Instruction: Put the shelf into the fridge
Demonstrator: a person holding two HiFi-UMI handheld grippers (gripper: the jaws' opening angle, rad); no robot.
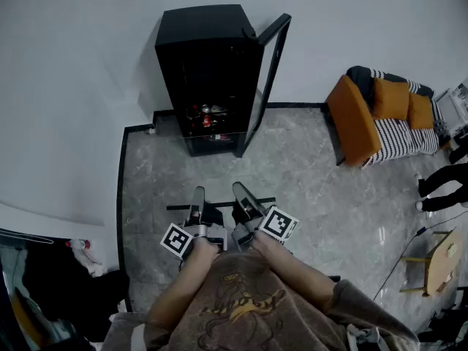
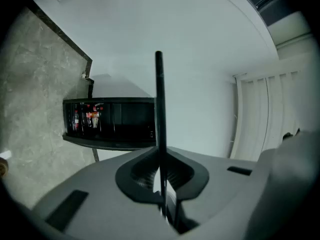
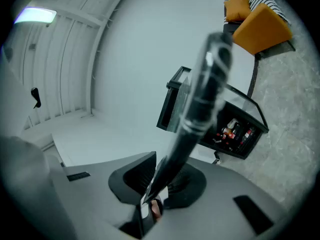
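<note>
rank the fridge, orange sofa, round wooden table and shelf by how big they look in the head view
1. fridge
2. orange sofa
3. round wooden table
Unranked: shelf; only its thin dark front bar shows clearly, and it is nearest the camera.

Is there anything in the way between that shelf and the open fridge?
Nothing visible: only bare grey stone floor lies between the thin black-edged shelf and the black fridge, whose door stands open.

Dim cool light, fisheye vignette, blurred foreground
</note>
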